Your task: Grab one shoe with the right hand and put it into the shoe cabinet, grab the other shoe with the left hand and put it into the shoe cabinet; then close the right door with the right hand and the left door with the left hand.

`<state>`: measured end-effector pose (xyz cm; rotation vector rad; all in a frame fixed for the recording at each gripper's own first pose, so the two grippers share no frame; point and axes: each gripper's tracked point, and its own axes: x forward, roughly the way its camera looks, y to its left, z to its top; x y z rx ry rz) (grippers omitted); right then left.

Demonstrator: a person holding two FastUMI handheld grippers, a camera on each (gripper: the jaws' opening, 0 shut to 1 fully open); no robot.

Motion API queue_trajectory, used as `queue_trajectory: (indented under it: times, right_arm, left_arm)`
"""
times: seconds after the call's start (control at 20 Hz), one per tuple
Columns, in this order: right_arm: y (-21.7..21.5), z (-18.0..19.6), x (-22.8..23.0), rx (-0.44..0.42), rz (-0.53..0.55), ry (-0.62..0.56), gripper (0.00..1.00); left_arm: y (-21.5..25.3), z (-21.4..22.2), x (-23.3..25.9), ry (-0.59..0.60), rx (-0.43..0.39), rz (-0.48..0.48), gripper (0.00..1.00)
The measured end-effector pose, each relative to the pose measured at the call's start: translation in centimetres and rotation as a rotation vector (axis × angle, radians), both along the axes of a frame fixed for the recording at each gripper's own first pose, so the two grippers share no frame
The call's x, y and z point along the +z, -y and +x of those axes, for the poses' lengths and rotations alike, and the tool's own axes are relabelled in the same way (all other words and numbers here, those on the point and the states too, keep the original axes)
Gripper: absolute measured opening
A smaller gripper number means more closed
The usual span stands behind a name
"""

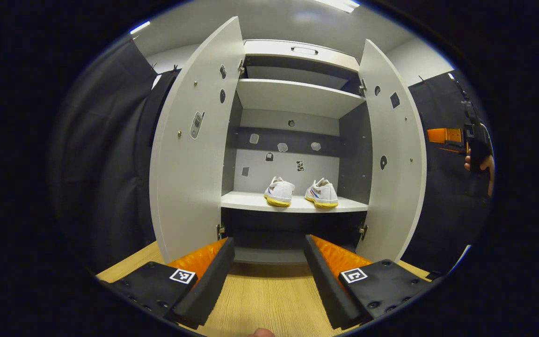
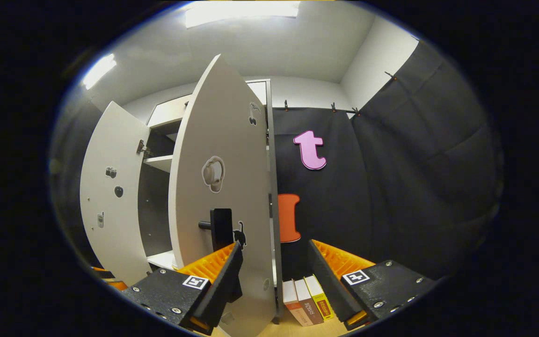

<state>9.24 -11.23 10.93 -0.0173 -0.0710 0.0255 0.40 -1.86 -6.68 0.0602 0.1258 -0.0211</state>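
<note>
Left claw: spread wide, nothing between the fingers; held low over the tabletop, facing the cabinet square on.
Right claw: spread wide, gripping nothing; set at the right door, one finger just beside the outer face below the door handle, contact hard to tell.
Books: three, upright, seen between the right claw's fingers, beside the cabinet's foot.
Right door: swung open, edge-on in the right gripper view; inner face seen in the left gripper view.
Left door: swung fully open.
Shoe cabinet: open, pale shelves, dark side walls, small stickers on back panel and doors.
Left shoe: white, yellow sole, on middle shelf, heel outward.
Right shoe: same kind, beside the first, near but apart.
Far right of left gripper view: a hand holding the other device against the dark cloth.
</note>
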Motion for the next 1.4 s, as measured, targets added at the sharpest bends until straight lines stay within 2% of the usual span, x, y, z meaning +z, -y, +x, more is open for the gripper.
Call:
queue_trajectory:
  times: [0.35, 0.5, 0.6, 0.75, 0.9, 1.1, 1.4]
  right_arm:
    - [-4.0, 1.2, -0.5, 0.073, 0.020, -0.004, 0.89]
    - [-6.3, 1.9, -0.8, 0.129, 0.053, -0.017, 0.89]
    - [-8.0, 2.7, -0.8, 0.166, 0.070, -0.012, 0.90]
    - [-9.6, 4.9, -2.2, 0.178, 0.049, -0.037, 0.91]
    - [-12.5, 6.5, -3.3, 0.234, 0.080, -0.065, 0.91]
    - [-13.3, 7.4, -3.2, 0.230, 0.066, -0.041, 0.91]
    - [-15.1, 10.1, -4.0, 0.229, 0.037, -0.081, 0.91]
  left_arm:
    - [-1.0, -0.1, 0.1, -0.001, 0.021, 0.009, 0.97]
    - [-1.6, -0.4, 0.1, -0.002, 0.036, 0.017, 0.97]
    - [-2.0, -0.6, -0.1, -0.006, 0.046, 0.017, 0.97]
    - [-2.8, -1.2, 0.4, -0.003, 0.059, 0.019, 0.97]
    - [-3.5, -1.4, 0.5, 0.000, 0.074, 0.019, 0.97]
    - [-4.2, -1.7, 0.4, -0.005, 0.089, 0.014, 0.96]
    - [-4.9, -1.8, 0.8, 0.002, 0.093, 0.018, 0.97]
